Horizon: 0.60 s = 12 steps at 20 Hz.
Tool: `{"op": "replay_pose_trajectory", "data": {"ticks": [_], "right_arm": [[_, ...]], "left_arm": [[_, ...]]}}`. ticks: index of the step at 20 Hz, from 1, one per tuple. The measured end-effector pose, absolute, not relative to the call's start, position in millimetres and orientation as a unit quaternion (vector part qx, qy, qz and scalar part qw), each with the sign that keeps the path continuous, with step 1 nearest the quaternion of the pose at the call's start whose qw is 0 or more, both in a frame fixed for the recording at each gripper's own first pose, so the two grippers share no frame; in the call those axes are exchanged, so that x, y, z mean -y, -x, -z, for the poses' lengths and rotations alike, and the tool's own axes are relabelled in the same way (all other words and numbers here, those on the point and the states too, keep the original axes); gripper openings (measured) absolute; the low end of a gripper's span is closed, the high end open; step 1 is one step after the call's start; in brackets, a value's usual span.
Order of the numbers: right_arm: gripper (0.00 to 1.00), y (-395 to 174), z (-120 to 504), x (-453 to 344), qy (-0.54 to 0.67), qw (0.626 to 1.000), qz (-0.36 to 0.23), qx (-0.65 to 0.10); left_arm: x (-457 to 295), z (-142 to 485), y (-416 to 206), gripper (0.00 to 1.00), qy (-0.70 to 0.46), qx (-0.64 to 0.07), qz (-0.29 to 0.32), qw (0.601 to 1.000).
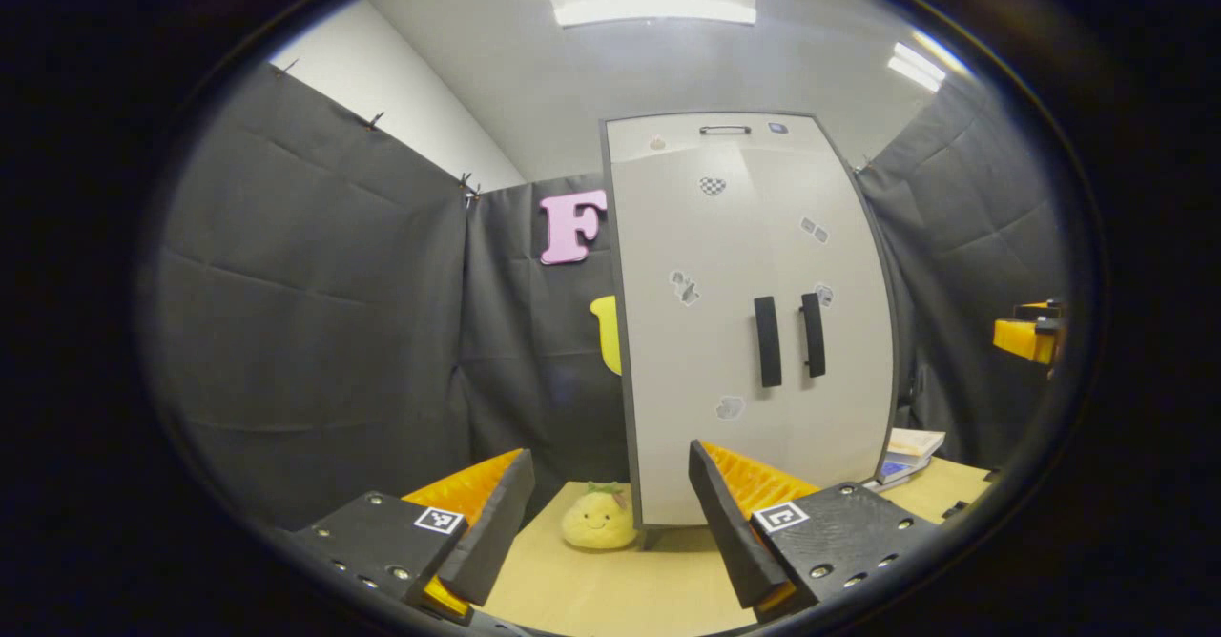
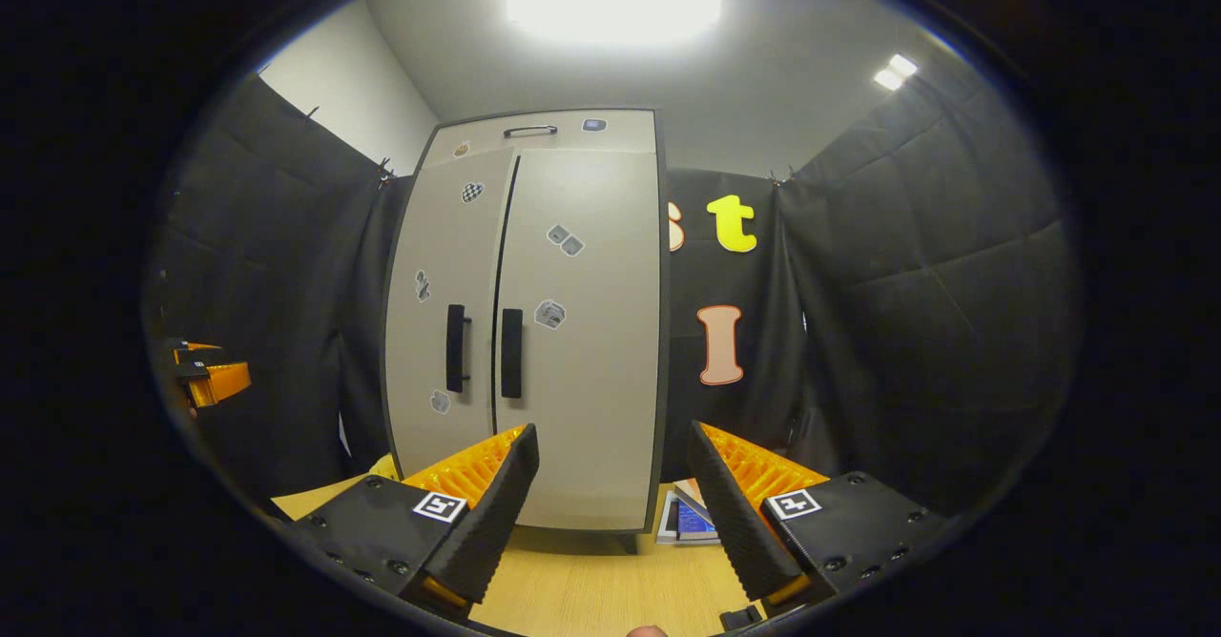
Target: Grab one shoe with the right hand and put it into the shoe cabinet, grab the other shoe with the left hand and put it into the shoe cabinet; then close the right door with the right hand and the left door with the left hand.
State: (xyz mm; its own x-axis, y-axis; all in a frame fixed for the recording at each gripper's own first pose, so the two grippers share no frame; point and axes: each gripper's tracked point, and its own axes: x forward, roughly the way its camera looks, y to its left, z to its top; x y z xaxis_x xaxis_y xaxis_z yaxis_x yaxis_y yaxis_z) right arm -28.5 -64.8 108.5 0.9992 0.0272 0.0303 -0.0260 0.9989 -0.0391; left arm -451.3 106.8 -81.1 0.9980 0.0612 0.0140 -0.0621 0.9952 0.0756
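My 2 claws, left (image 1: 610,523) and right (image 2: 610,513), are released and hold nothing; the cabinet (image 2: 534,332) stands straight ahead at the desk's (image 2: 582,585) far edge, both doors closed.

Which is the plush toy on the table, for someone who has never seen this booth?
Find the tall pale cabinet with two dark door handles, standing on the wooden table. At its lower left corner in the left gripper view, on the tabletop beside the cabinet's base, sits a small yellow plush toy. It is round and soft with a smiling face, unlike the flat books stacked on the cabinet's other side.
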Motion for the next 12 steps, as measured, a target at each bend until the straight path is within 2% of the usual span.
{"op": "replay_pose_trajectory", "data": {"ticks": [12], "right_arm": [[0.98, 28.2, -111.7, 64.0, 0.014, 1.000, -0.009, 0.019]], "left_arm": [[-121.5, 79.7, 463.5, 0.94, -0.043, 0.008, -0.046, 0.998]]}}
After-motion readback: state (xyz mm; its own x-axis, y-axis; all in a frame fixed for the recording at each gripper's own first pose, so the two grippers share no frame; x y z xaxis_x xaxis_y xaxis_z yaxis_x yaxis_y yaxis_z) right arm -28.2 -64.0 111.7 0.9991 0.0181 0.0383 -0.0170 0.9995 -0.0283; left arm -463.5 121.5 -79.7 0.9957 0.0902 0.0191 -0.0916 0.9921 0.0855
